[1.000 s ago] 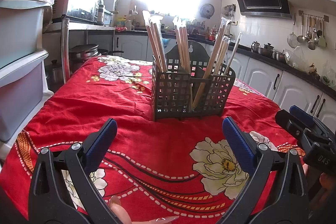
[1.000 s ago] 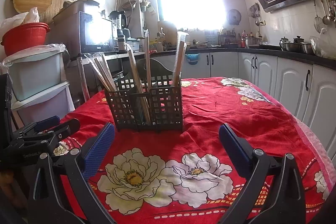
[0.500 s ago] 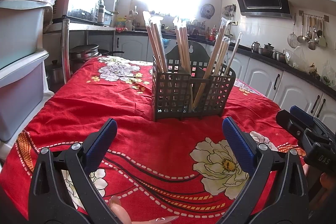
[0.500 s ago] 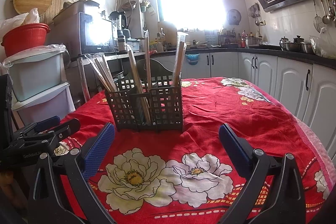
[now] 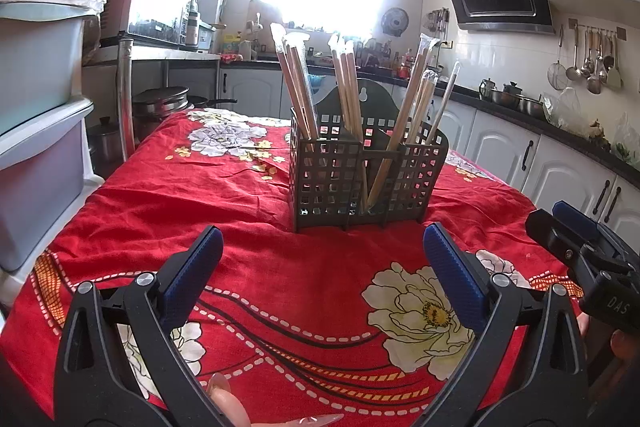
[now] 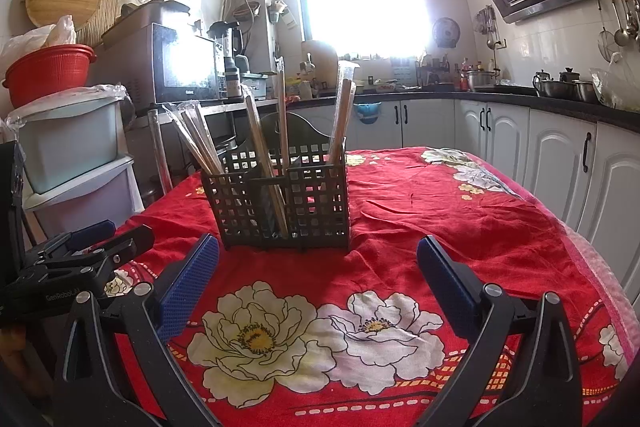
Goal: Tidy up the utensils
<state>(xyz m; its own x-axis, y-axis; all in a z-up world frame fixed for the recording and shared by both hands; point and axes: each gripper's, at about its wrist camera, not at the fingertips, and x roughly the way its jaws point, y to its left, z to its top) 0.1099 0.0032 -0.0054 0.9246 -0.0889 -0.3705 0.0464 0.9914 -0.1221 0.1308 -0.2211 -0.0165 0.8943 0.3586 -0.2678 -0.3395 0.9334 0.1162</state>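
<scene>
Standing bunched in the dark perforated plastic caddy [image 5: 366,179] mid-surface, the plastic-wrapped wooden chopsticks [image 5: 298,85] look fully sorted, nothing loose remains visible, and both left gripper [image 5: 323,261] and right gripper [image 6: 318,273] hover with fingers spread, empty.

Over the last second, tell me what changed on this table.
Nothing visibly changed. The left gripper and right gripper hover open and empty over the red floral tablecloth, and the wrapped chopsticks stand in the dark utensil caddy as before.
</scene>
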